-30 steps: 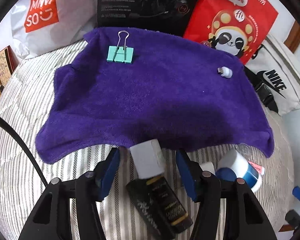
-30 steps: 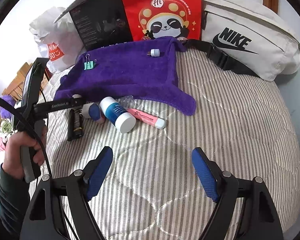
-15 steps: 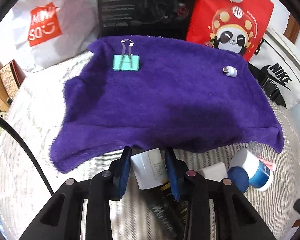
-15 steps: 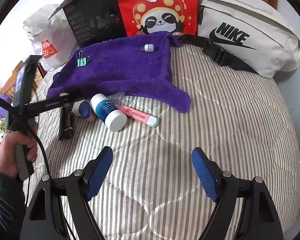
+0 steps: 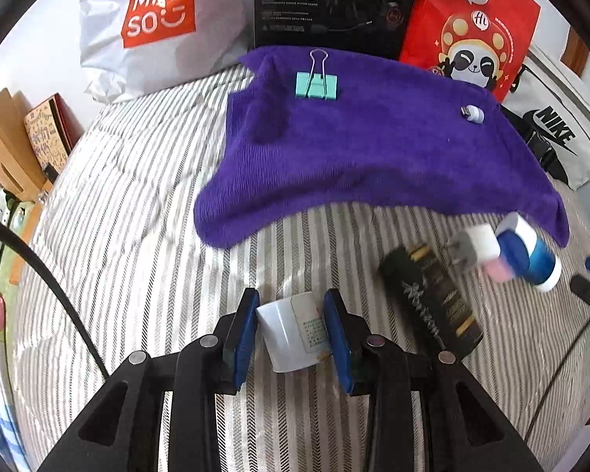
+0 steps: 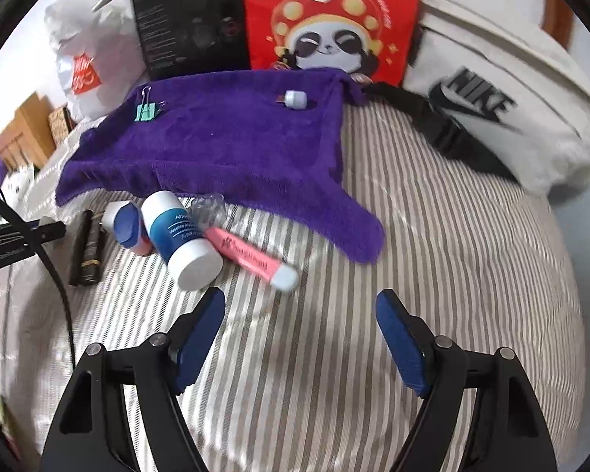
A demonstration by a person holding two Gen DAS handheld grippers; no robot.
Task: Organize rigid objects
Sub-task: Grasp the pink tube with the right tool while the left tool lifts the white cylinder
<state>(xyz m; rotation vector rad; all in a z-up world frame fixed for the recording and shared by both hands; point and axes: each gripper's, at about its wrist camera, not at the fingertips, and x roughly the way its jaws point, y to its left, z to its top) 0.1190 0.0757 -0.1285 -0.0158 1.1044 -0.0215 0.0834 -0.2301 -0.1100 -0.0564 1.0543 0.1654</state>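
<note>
**On the striped bed: a crowded spread**

Across the striped bedcover [image 5: 129, 204] lies a purple towel [image 5: 365, 149]; bags and a box back it. Left gripper [image 5: 291, 334] clamps a white bottle [image 5: 291, 330] above the stripes. Right gripper [image 6: 299, 338] gapes, empty, near a blue-labelled bottle [image 6: 181, 236] and pink tube [image 6: 251, 257].

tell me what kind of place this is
Most likely a bedroom at home. The things lie on a striped quilted bedspread, with shopping bags and a white waist bag propped along the far side, and wooden furniture beside it.
</note>
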